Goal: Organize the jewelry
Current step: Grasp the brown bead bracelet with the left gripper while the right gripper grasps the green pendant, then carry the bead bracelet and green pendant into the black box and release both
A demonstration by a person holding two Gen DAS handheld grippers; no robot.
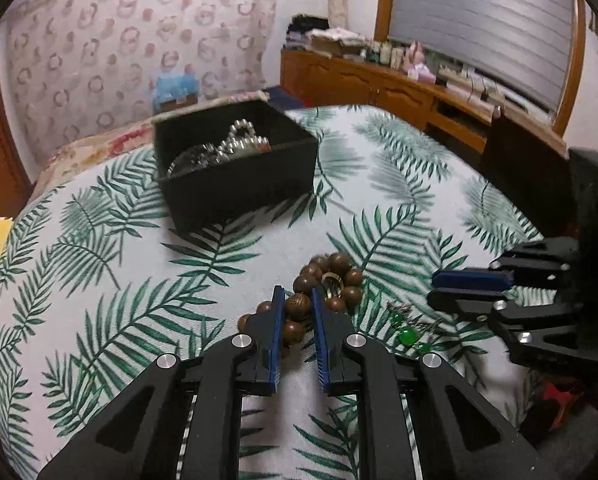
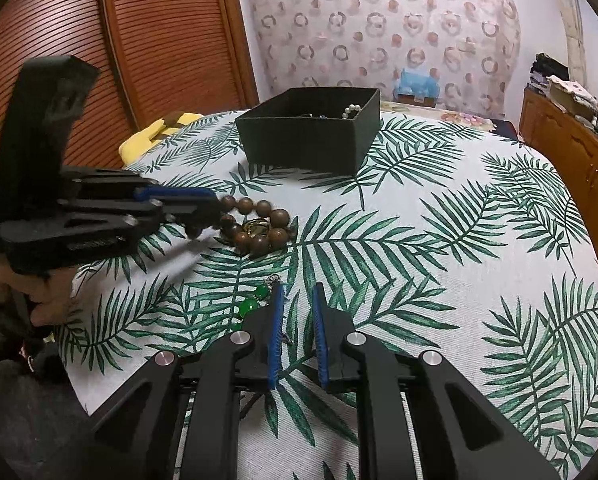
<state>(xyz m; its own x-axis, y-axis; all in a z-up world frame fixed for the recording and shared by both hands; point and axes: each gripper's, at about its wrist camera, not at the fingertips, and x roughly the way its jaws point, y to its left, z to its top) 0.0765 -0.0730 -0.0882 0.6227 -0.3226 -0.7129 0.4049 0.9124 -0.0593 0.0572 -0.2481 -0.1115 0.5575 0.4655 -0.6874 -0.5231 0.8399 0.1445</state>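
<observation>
Left hand-held gripper (image 1: 297, 300) sits nearest, fingers straddling one bead of the wooden bead bracelet (image 1: 327, 284) on the leaf-print bed cover (image 1: 99, 260); whether it is clamped yet I cannot tell. Right hand-held gripper (image 2: 298, 296) is apart, holding nothing, just beside the green-stone piece (image 2: 249, 306), probably next. Black box (image 1: 235, 168) already holds pearls, likely the destination.

Surface: leaf-print cloth (image 2: 439, 240) | far: black box (image 2: 311, 136) | near-left: wooden bead bracelet (image 2: 259, 224), green bead jewelry (image 2: 251, 304) nearer
</observation>
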